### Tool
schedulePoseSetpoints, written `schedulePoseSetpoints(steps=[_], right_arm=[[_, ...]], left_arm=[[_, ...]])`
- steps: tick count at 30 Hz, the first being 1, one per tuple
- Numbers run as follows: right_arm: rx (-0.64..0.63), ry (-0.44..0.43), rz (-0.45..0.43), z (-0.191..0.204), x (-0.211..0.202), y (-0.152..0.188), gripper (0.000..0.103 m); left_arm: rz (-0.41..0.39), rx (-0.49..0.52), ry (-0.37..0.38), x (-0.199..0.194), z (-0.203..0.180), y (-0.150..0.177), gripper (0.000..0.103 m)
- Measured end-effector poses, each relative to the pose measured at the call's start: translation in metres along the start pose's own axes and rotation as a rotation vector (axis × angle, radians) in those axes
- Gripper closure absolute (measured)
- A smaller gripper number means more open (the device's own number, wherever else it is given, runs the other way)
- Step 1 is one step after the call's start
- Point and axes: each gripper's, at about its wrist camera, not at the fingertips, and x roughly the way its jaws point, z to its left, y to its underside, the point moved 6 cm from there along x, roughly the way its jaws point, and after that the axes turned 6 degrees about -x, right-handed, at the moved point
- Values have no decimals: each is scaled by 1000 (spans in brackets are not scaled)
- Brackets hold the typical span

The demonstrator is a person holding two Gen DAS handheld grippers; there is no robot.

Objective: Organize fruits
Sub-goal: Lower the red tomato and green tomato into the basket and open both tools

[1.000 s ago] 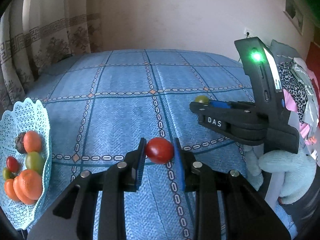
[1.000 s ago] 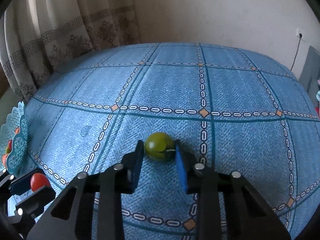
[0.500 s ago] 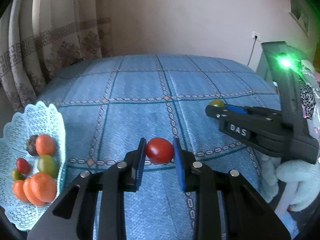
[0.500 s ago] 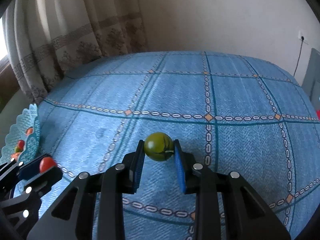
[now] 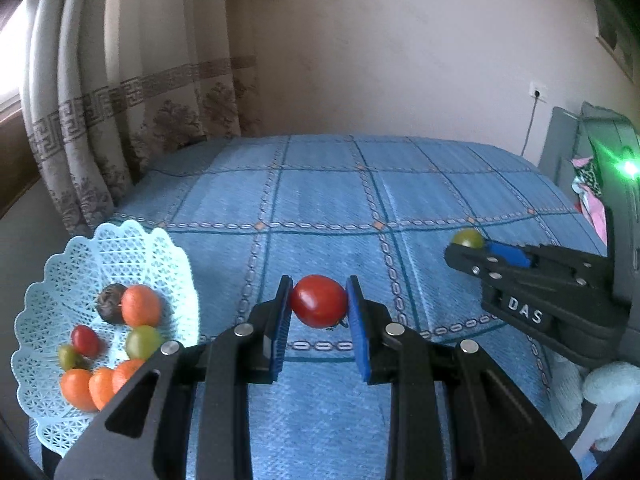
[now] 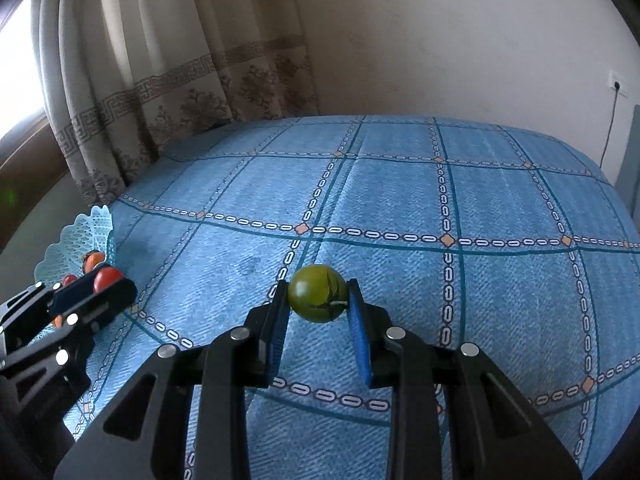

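**Grippers loaded and lifted: both fruits clear of the bed**

Left gripper (image 5: 319, 302) is closed on a red tomato (image 5: 319, 301), pads pressing both its sides. My right gripper (image 6: 318, 294) is likewise clamped on a green tomato (image 6: 317, 293), whose skin shows a dark crack.

Change noted: over the last second both grippers have risen. The blue bedspread (image 5: 328, 200) now lies further below, and more wall and curtain (image 5: 120, 92) show in each view. Neither fruit has shifted between its pads. I judge the pick-up complete and the carry to the basket under way.

Destination: the pale lattice basket (image 5: 120, 240) sits at the bed's left edge, left of my left gripper. It already holds several orange fruits (image 5: 141, 305), a small red one, green ones and a dark item that I cannot identify in this view.

Obstructions: none on the bedspread between grippers and basket. The right gripper stands well to the right, so its path crosses the left gripper's position; I would unload the left first. Clothing lies beyond the right edge, clear of the route.
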Motion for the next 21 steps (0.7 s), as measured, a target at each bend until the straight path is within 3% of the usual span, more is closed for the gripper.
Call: schedulePoseSetpoints(steps=[9, 21], right_arm=[[-8, -10, 0, 8, -3, 3, 74], [-28, -34, -20, 29, -14, 0, 74]], left_arm=[[-48, -70, -39, -15, 31, -17, 76], [-86, -167, -131, -40, 104, -33, 76]])
